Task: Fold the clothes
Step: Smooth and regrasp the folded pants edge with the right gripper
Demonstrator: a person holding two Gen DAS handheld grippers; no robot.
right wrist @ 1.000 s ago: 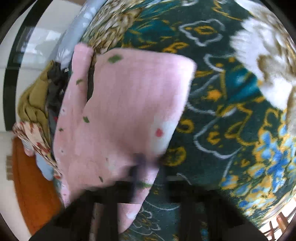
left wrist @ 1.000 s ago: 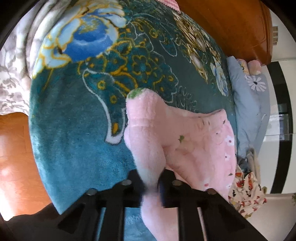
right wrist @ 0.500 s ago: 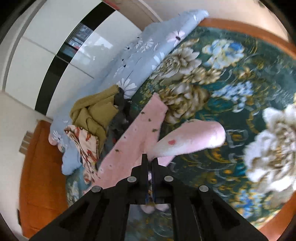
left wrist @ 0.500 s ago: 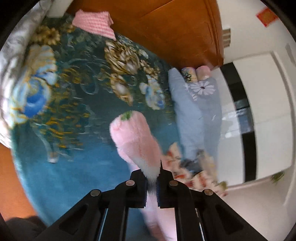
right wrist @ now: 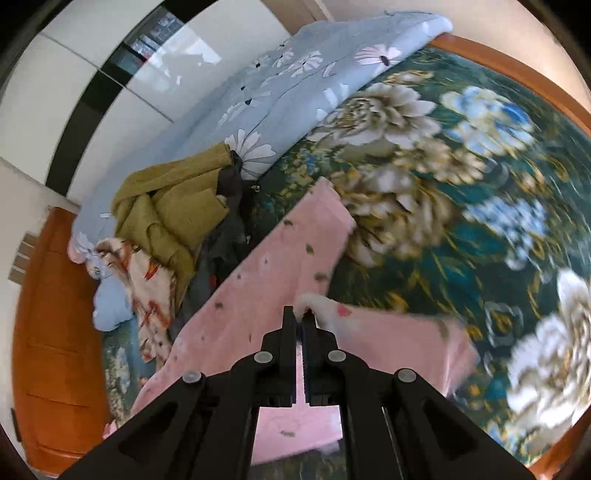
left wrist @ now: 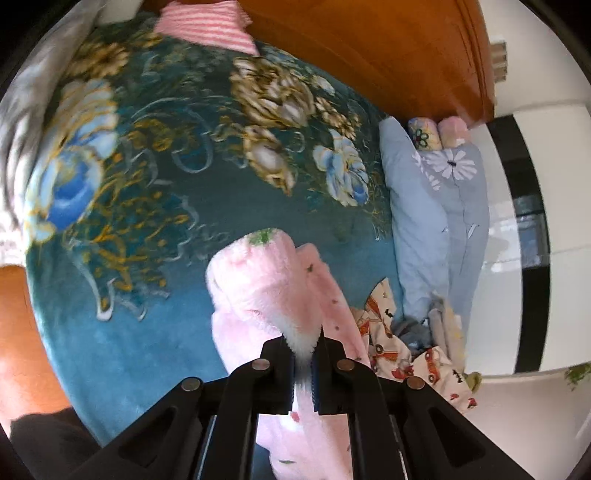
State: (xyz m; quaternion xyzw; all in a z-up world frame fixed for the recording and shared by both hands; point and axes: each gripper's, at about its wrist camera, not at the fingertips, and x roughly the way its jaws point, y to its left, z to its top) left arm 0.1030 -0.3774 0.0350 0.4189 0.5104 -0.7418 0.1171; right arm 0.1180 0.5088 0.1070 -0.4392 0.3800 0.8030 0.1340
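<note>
A fluffy pink garment [left wrist: 258, 280] with small printed spots hangs over the teal floral blanket [left wrist: 147, 206] on the bed. My left gripper [left wrist: 303, 343] is shut on a bunched edge of it, and the cloth droops forward and down below the jaws. In the right wrist view the same pink garment [right wrist: 258, 295] spreads out flat to the left. My right gripper [right wrist: 303, 317] is shut on another edge of it, with one sleeve or leg trailing right, blurred.
A pile of unfolded clothes lies by the light blue daisy quilt [right wrist: 295, 81]: an olive garment [right wrist: 166, 206], dark items and a cream printed piece [left wrist: 399, 343]. A pink striped folded item [left wrist: 207, 26] sits at the far side. Orange wooden headboard [left wrist: 369, 48] and white wardrobe beyond.
Both grippers have lifted the pink garment up off the blanket and drawn back. The views swung from close on the cloth to wide over the bed. The garment now hangs lower and stretched between them.
</note>
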